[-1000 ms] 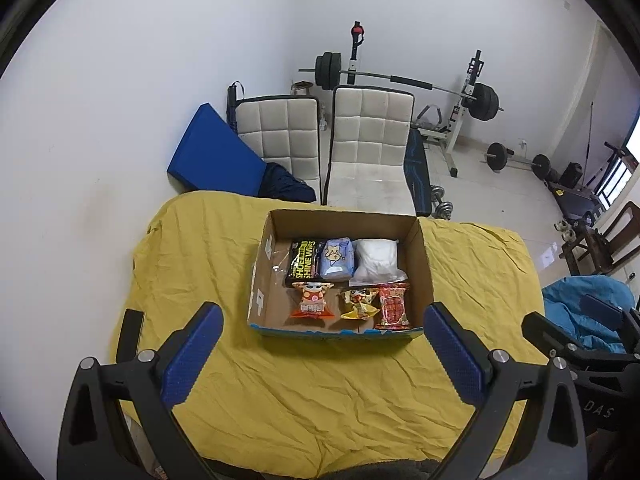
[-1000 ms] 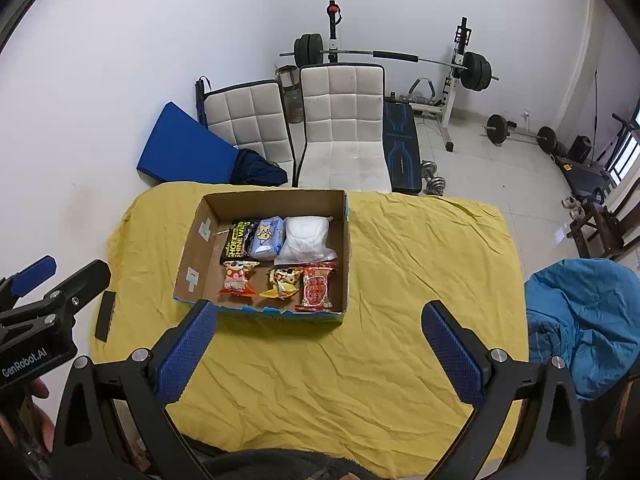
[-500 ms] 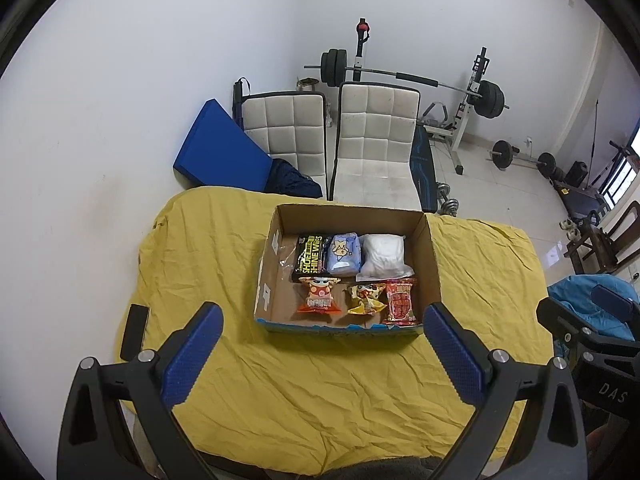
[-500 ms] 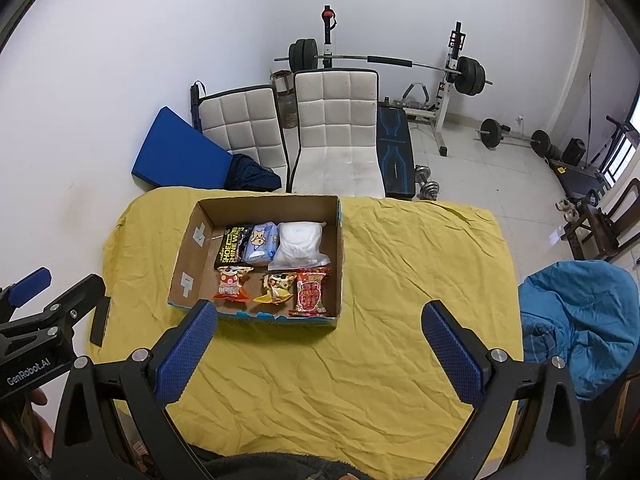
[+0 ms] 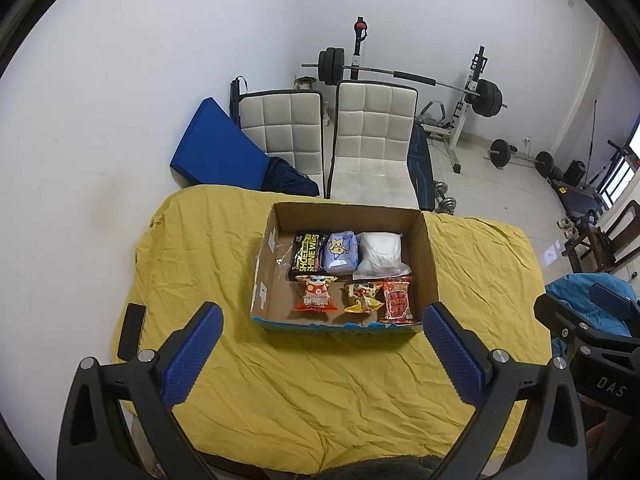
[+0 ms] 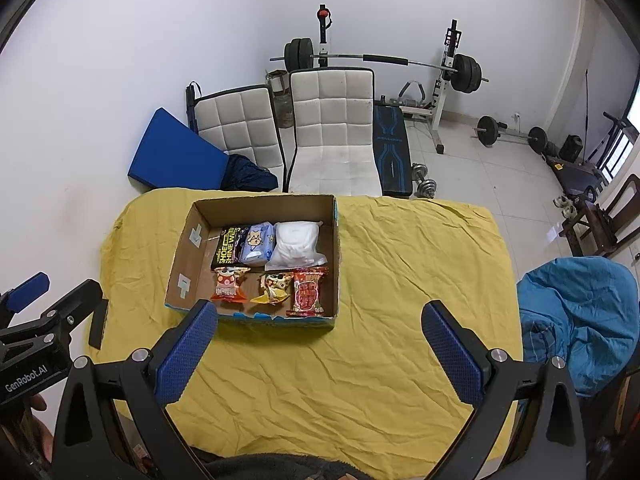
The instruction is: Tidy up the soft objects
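An open cardboard box (image 5: 430, 264) (image 6: 188, 256) sits on a table covered by a yellow cloth (image 5: 320, 392) (image 6: 400, 280). Inside, the back row holds a black wipes pack (image 5: 306, 256), a light blue pack (image 5: 341, 251) and a white bag (image 5: 380, 254). The front row holds an orange snack bag (image 5: 316, 293), a yellow snack bag (image 5: 362, 297) and a red snack bag (image 5: 397, 299). My left gripper (image 5: 320, 356) is open and empty, high above the near side of the table. My right gripper (image 6: 318, 352) is open and empty beside it.
A black flat object (image 5: 131, 332) lies at the table's left edge. Two white chairs (image 5: 372, 140), a blue mat (image 5: 216, 156) and a weight bench (image 5: 420, 80) stand behind the table. A blue beanbag (image 6: 580, 312) sits at the right.
Both grippers have drawn back and up from the table, so the box looks smaller and farther. Nothing in the box has moved.
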A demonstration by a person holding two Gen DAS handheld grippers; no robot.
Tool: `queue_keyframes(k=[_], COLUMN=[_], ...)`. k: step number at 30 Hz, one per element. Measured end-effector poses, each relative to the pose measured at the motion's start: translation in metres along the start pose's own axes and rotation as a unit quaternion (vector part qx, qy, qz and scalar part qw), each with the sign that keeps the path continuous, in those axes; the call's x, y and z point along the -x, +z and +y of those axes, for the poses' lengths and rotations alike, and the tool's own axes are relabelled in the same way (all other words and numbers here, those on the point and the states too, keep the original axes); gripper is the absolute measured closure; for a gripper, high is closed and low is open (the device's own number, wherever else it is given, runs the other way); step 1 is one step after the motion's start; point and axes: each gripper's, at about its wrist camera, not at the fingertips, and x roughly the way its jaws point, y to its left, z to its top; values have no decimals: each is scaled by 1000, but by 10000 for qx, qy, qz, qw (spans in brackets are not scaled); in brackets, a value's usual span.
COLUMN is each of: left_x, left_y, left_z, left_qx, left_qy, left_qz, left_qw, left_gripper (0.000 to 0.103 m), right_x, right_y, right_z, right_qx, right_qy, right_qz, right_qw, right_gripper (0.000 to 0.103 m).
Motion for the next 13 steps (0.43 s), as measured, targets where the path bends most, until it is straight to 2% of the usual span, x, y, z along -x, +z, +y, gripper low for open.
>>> queue_keyframes(k=[13], left_x=[-3], left_y=[-2], left_z=[-4], left_qx=[38], left_qy=[-47], left_qz=[49], left_qw=[10000], left_gripper=[0], right_x=[-5], right_y=[0], right_z=[1], right_qx=[-22], right_qy=[-40], right_qz=[34], right_qw=[10000], right_gripper=[0])
